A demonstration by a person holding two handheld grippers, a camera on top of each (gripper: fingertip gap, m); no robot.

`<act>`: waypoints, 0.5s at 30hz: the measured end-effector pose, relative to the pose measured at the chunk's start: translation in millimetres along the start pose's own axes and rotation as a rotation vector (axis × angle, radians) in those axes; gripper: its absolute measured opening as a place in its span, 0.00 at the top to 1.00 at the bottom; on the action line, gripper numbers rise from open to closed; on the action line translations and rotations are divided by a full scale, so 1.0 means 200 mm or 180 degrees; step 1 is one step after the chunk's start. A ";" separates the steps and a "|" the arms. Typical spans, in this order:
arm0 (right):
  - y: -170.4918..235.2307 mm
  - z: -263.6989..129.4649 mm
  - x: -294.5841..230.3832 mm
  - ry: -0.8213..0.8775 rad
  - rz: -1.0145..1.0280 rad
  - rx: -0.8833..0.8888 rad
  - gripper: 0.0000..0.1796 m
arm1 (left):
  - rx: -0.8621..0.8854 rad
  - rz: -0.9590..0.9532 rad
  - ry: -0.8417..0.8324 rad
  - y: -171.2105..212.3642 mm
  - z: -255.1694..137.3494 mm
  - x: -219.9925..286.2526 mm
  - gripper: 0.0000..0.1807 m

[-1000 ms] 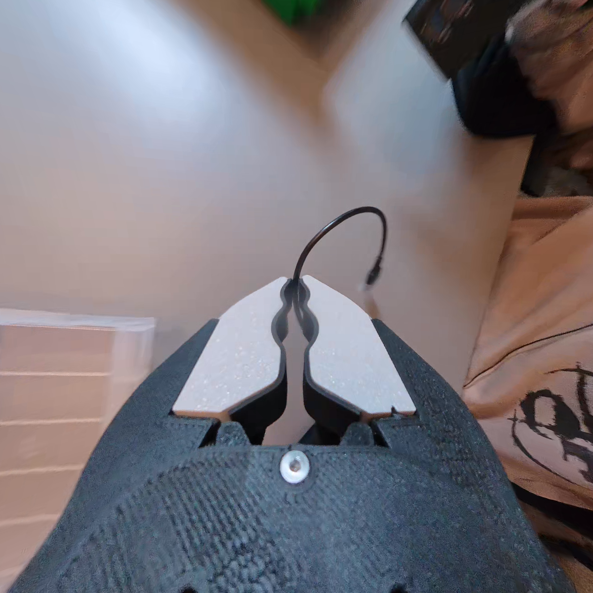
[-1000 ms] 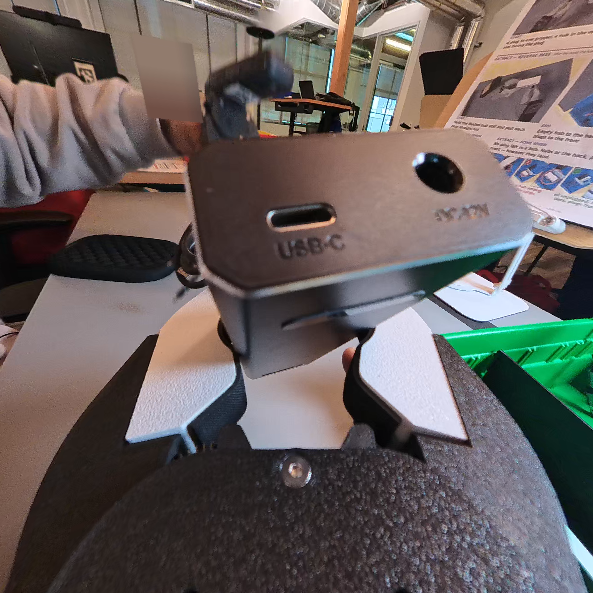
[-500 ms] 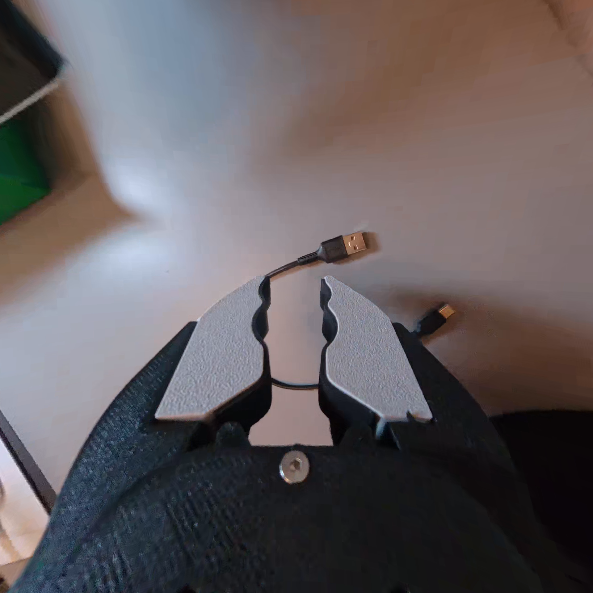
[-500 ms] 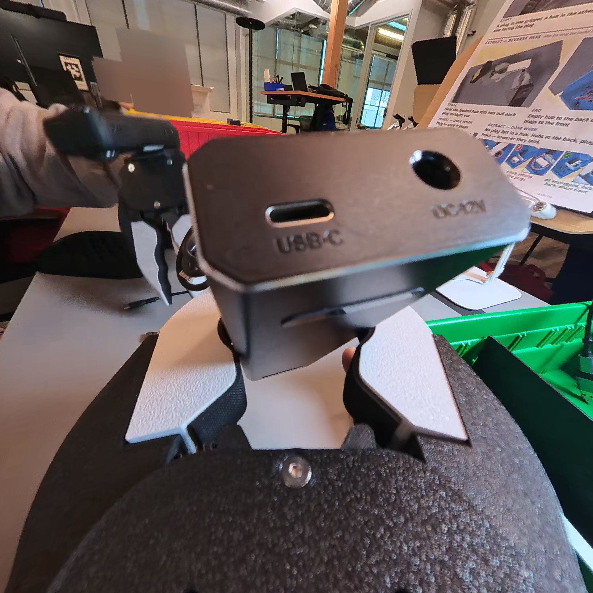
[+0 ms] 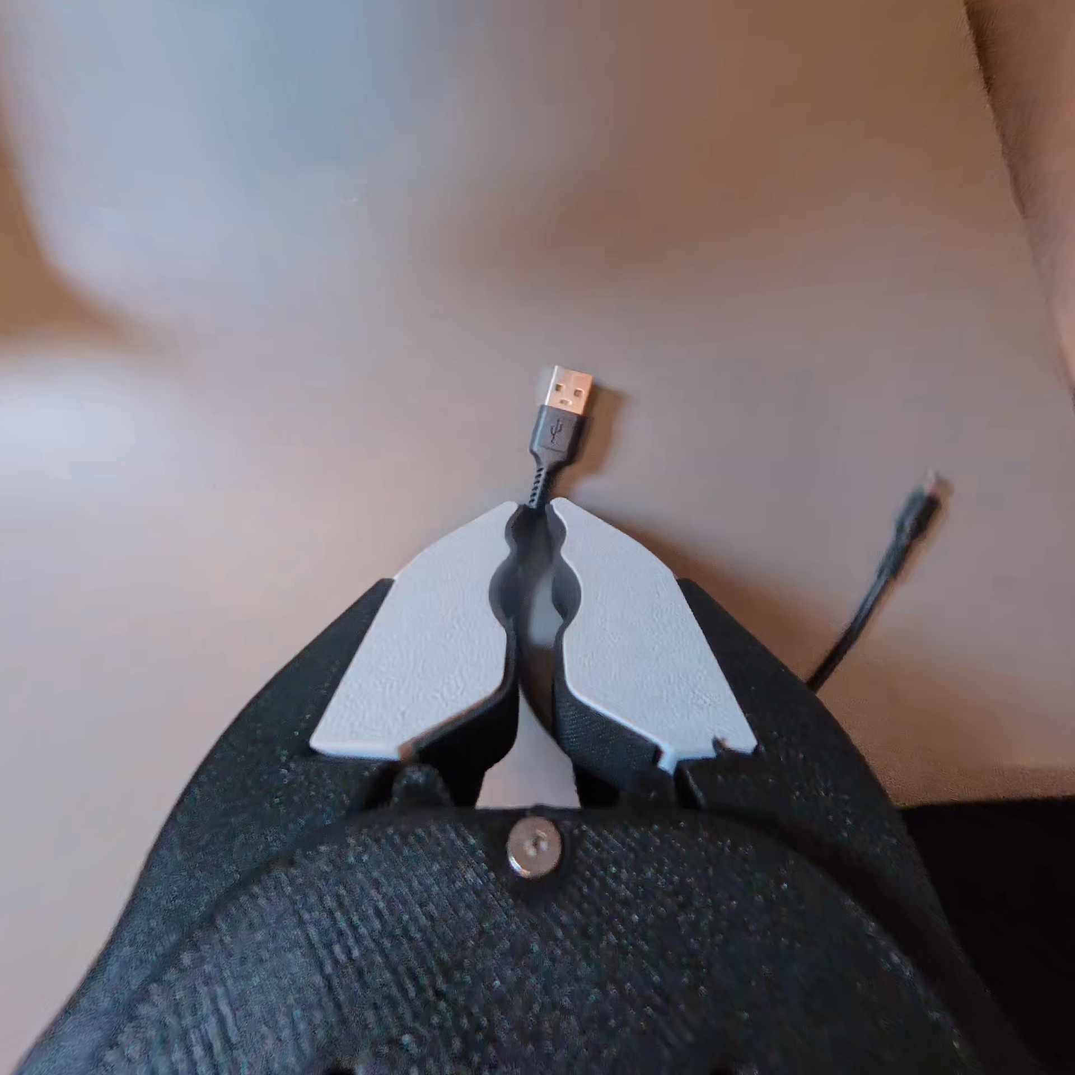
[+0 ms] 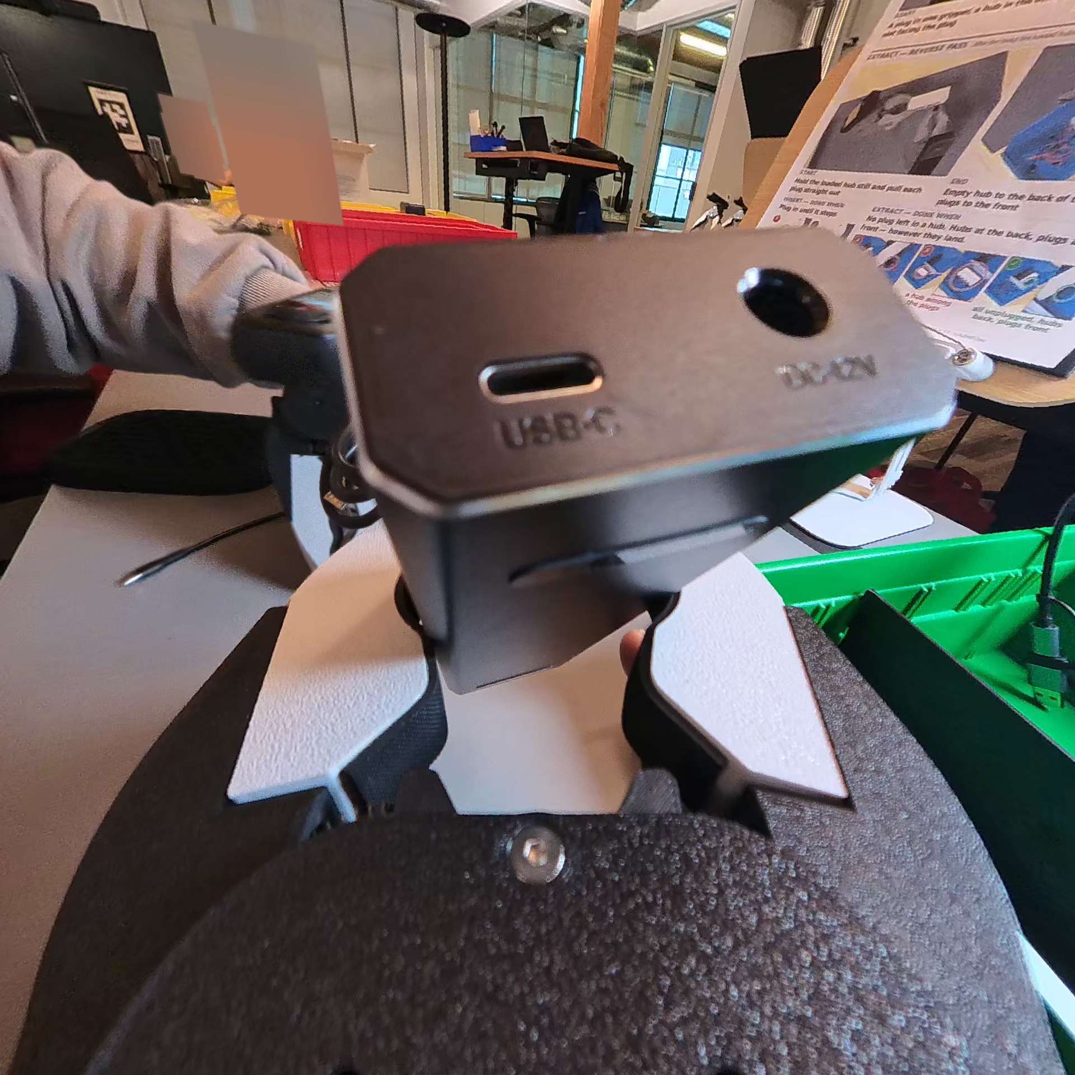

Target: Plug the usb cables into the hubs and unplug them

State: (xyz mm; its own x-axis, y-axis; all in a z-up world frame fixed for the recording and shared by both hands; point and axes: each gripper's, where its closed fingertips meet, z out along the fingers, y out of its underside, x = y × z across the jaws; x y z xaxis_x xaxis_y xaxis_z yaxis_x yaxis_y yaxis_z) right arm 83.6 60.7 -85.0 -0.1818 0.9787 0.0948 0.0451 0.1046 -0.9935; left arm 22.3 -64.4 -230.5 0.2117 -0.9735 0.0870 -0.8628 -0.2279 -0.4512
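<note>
Left wrist view: the left tongs (image 5: 536,507) are seen pressed together on a black usb cable (image 5: 538,494), pinched at the ribbed strain relief just behind its plug.
Plug: a black and silver USB-A plug (image 5: 559,416) is held just past the fingertips, pointing away over the pale worktop (image 5: 232,407).
Cable's other end: a small connector (image 5: 929,487) on a thin black lead is seen blurred at the right, over the worktop.
Right wrist view: the right tongs (image 6: 550,605) are closed on a dark grey metal hub (image 6: 611,419), gripped at its lower part and held tilted.
Hub face: an oval port and a round socket are turned toward the camera.
Green bin (image 6: 907,587): placed at the near right, with a grey cable plug (image 6: 1052,657) lying inside.
Far left: a grey sleeve (image 6: 116,279) is seen reaching in behind the hub.
Far right: an instruction sheet (image 6: 954,174) is propped upright.
</note>
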 end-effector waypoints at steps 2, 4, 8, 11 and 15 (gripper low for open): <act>0.00 0.00 0.00 -0.0004 -0.0004 -0.0001 0.58 | 0.0322 -0.0368 0.0026 0.00 -0.02 -0.02 0.97; 0.00 0.00 0.00 -0.0005 0.0000 -0.0003 0.58 | 0.0619 -0.0606 0.0025 -0.01 -0.04 -0.02 0.97; 0.01 0.01 0.00 -0.0011 0.0035 -0.0015 0.58 | 0.1099 -0.0795 -0.0064 -0.02 -0.09 -0.02 0.97; 0.02 0.02 0.00 -0.0012 0.0044 -0.0045 0.58 | 0.1301 -0.0833 -0.0201 -0.03 -0.13 -0.03 0.97; 0.03 0.02 0.00 -0.0014 0.0046 -0.0055 0.58 | 0.1416 -0.0885 -0.0591 -0.03 -0.24 -0.09 0.97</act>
State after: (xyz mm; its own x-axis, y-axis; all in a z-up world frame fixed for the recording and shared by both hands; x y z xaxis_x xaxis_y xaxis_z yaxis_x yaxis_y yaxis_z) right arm 79.8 60.0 -91.5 -0.1854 0.9794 0.0800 0.0649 0.0935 -0.9935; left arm 1.1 -47.0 -186.7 0.5157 -0.8488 0.1166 -0.4943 -0.4060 -0.7687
